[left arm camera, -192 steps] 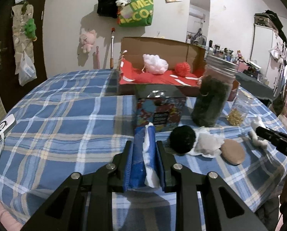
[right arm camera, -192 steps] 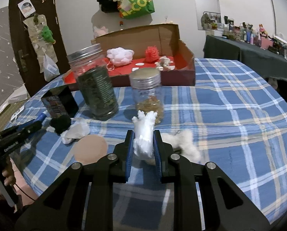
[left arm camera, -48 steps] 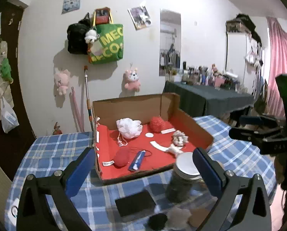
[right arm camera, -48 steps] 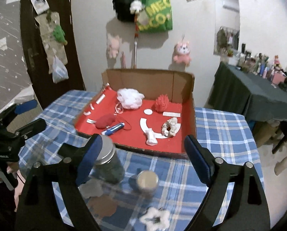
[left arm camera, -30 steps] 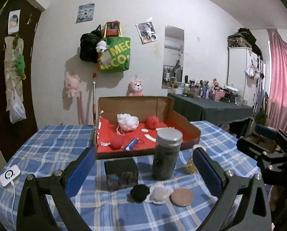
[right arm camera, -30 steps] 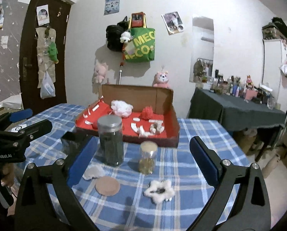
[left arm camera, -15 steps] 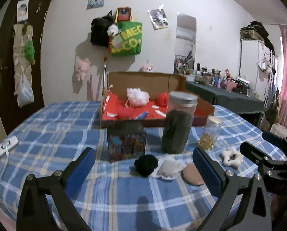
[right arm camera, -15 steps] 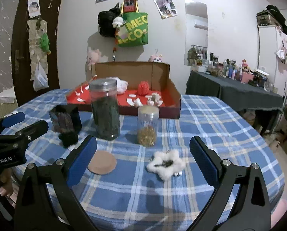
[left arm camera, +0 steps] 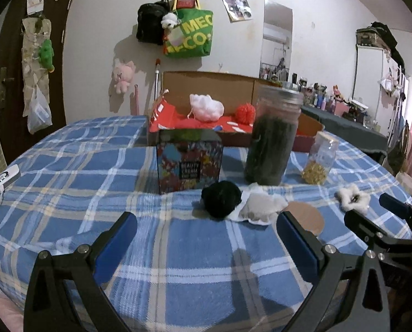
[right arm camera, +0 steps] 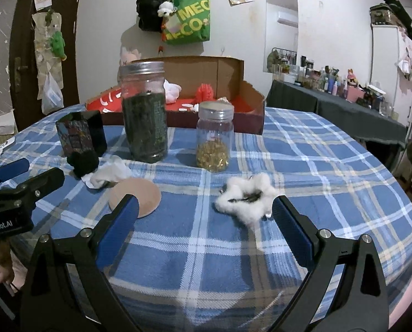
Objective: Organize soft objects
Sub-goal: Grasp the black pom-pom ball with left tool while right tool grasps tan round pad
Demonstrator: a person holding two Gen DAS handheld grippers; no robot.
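A black pompom (left arm camera: 221, 202) and a white cloth pouch (left arm camera: 262, 205) lie together on the blue checked tablecloth, just beyond my open, empty left gripper (left arm camera: 206, 244). A tan round pad (right arm camera: 135, 197) lies beside them. A white fluffy scrunchie (right arm camera: 247, 197) lies just ahead of my open, empty right gripper (right arm camera: 204, 225). The cardboard box (right arm camera: 228, 83) with a red lining stands at the back and holds a white pouf (left arm camera: 207, 108) and a red pompom (left arm camera: 245, 113).
A tall jar of dark leaves (right arm camera: 145, 113), a small jar of gold bits (right arm camera: 214, 139) and a colourful carton (left arm camera: 189, 160) stand between the soft things and the box. A white device (left arm camera: 2, 179) lies at the table's left edge.
Both grippers, shut on soft things 6.4 s ago, left them in the box and opened. They have come down low toward the near edge of the table.
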